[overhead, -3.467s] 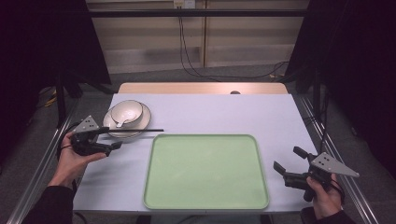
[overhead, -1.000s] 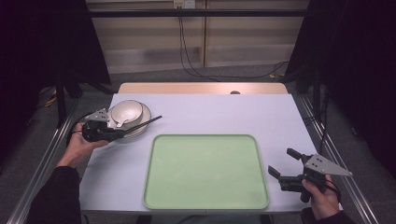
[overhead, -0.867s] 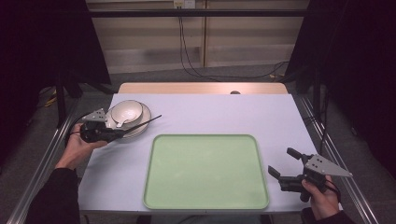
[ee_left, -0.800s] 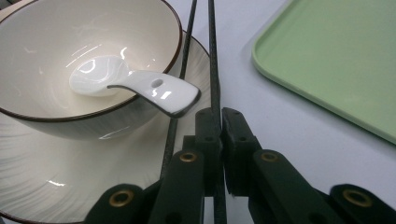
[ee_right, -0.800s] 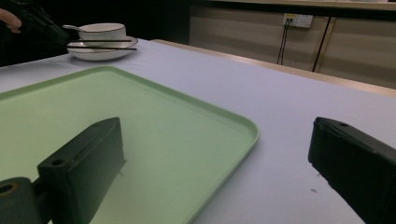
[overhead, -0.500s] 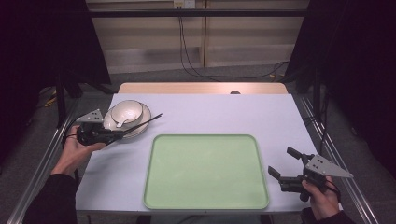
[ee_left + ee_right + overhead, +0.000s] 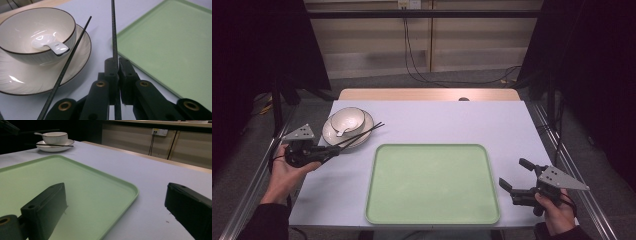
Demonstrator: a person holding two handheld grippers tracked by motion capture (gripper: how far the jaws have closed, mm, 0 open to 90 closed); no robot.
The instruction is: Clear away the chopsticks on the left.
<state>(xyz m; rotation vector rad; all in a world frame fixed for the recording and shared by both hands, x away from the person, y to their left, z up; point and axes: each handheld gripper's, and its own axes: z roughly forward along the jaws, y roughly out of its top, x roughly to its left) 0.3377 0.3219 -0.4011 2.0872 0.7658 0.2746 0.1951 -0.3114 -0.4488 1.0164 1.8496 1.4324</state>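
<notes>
Between the left gripper's (image 7: 117, 62) closed black jaws sat a single dark chopstick (image 7: 113, 32), pinched near one end so that most of its length ran straight out ahead of the fingertips, off the table, with its far tip toward the green tray (image 7: 172, 47). Just to the side of those fingers lay the second chopstick (image 7: 67, 65), resting slantwise across the rim of the plate (image 7: 15, 82). On the plate stood the white bowl (image 7: 32, 32), a white spoon (image 7: 50, 43) lying inside it.

From where I stood, the held stick looked thin, stiff and very light, with a smooth finish, so I judged it would pivot or slide between the pads if the squeeze eased. A hold closer to the middle would have kept it steadier; gripped near its end, the long free part could swing like a lever. The bowl and plate looked like glazed ceramic, brittle and easy to chip if the stick knocked them.

Over at the near corner of the tray, the right gripper (image 7: 517, 175) hung with its jaws spread wide and nothing between them, one pad (image 7: 45, 205) over the tray's surface and the other over the pale tablecloth (image 7: 150, 182) just past the tray's edge.
</notes>
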